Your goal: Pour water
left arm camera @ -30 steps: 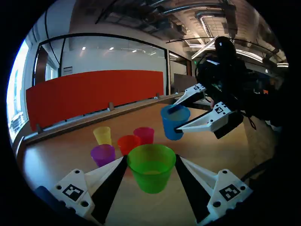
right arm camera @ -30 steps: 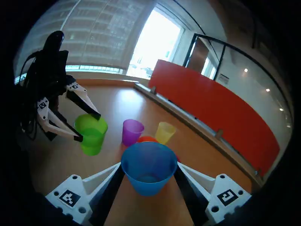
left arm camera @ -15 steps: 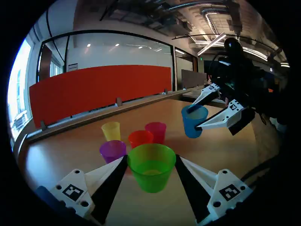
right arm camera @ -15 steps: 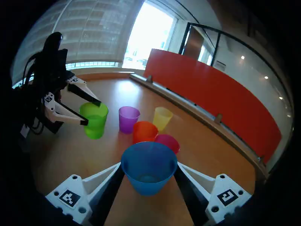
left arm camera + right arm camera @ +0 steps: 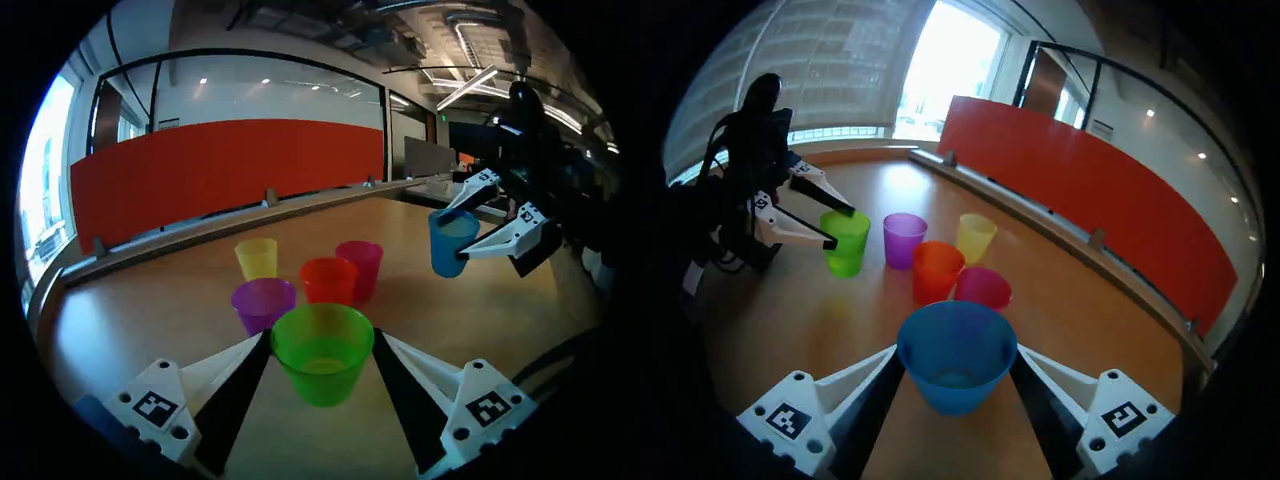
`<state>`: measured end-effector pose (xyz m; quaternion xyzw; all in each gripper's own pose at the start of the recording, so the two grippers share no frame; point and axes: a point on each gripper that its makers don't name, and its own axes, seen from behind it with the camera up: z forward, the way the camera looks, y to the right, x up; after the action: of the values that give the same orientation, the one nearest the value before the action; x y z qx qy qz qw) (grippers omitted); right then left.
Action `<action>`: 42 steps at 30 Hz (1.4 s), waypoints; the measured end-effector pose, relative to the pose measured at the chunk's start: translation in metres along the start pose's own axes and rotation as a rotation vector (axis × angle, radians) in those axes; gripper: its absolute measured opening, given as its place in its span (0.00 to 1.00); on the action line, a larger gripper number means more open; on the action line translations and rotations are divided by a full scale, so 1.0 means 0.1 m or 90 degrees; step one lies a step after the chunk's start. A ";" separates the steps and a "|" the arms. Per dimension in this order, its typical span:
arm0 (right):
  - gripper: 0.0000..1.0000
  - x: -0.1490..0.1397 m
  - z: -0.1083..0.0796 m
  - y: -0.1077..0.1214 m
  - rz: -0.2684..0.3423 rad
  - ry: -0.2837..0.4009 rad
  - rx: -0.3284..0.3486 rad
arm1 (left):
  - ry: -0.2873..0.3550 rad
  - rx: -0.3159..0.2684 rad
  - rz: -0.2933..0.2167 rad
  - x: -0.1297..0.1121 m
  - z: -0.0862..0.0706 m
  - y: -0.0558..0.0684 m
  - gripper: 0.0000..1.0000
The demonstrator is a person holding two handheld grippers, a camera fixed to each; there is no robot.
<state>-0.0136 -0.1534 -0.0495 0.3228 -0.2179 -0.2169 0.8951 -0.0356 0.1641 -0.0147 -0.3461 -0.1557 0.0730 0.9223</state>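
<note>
Left gripper view, from the left: red partition (image 5: pixel 200 168) along the far edge of the wooden worktop (image 5: pixel 128 336). Next, yellow cup (image 5: pixel 257 258) and, nearer, purple cup (image 5: pixel 262 302), both upright and close together. At lower centre, green cup (image 5: pixel 322 360), upright, pinched between the two fingers of the left gripper (image 5: pixel 320 338), one finger pressed on each side. Just behind it, orange cup (image 5: pixel 328 280) and pink cup (image 5: pixel 362 264), side by side, touching or nearly so. Far right, blue cup (image 5: pixel 451 244), upright, raised above the worktop, clamped between the fingers of the right gripper (image 5: pixel 451 234), well apart from the cluster.

Right gripper view: green cup at far left in the left gripper, lifted off the worktop. Four loose cups in the middle. Blue cup close in front, gripped on both sides. Contents of either held cup hard to tell.
</note>
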 end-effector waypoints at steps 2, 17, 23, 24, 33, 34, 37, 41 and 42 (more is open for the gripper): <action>0.90 -0.01 -0.01 0.01 0.003 -0.001 -0.001 | -0.007 0.010 -0.006 -0.04 0.02 -0.07 0.90; 0.91 -0.12 -0.01 0.11 0.026 -0.014 -0.014 | -0.026 0.032 -0.011 -0.20 0.08 -0.23 0.90; 0.90 -0.19 0.03 0.12 0.041 -0.024 -0.013 | -0.040 0.032 -0.019 -0.25 0.08 -0.24 0.90; 0.91 -0.20 0.04 0.12 0.044 -0.026 -0.012 | -0.043 0.032 -0.019 -0.26 0.08 -0.25 0.90; 0.90 -0.25 0.09 0.13 0.042 -0.036 -0.010 | -0.057 0.031 -0.003 -0.27 0.09 -0.23 0.90; 0.90 -0.25 0.10 0.12 0.043 -0.036 -0.009 | -0.058 0.031 -0.002 -0.27 0.09 -0.23 0.90; 0.90 -0.27 0.14 0.11 0.047 -0.041 -0.007 | -0.061 0.030 -0.003 -0.27 0.09 -0.23 0.90; 0.90 -0.34 0.19 0.09 0.056 -0.053 0.000 | -0.065 0.028 -0.005 -0.29 0.08 -0.22 0.91; 0.90 -0.36 0.21 0.08 0.058 -0.057 0.002 | -0.066 0.028 -0.006 -0.29 0.07 -0.23 0.91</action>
<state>-0.0519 -0.1384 -0.0388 0.3037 -0.2725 -0.1896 0.8931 -0.0652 0.1447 -0.0015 -0.3211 -0.2031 0.0901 0.9206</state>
